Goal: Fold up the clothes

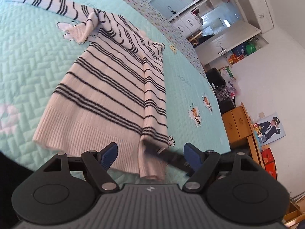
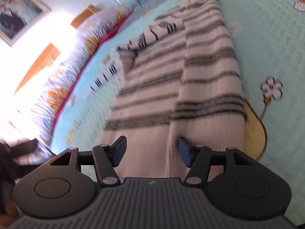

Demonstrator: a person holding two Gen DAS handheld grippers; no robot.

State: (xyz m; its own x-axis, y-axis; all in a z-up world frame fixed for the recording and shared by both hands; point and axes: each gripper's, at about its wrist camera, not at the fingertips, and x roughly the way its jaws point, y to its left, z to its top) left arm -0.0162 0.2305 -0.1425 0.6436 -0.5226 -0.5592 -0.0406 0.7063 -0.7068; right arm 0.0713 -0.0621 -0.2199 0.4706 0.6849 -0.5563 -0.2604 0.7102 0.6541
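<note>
Left wrist view: the left gripper (image 1: 149, 155) hangs with jaws spread wide and grasps nothing; the striped sweater (image 1: 106, 87) stretches away ahead of it on the mint quilt (image 1: 28, 57), its hem just under the fingertips. A dark bar, likely part of the other gripper, crosses before the right finger. One sleeve (image 1: 49, 4) is cut off far ahead at the left.

Right wrist view: heavy blur. The right gripper (image 2: 151, 150) is released, jaws apart over the sweater's folded edge (image 2: 207, 87). A tan object (image 2: 255, 131) peeks out to the right, unidentifiable.

The sweater (image 1: 106, 87) is cream with thin dark stripes; the bedspread (image 1: 28, 61) is mint green, apparently printed with bees and flowers.
</note>
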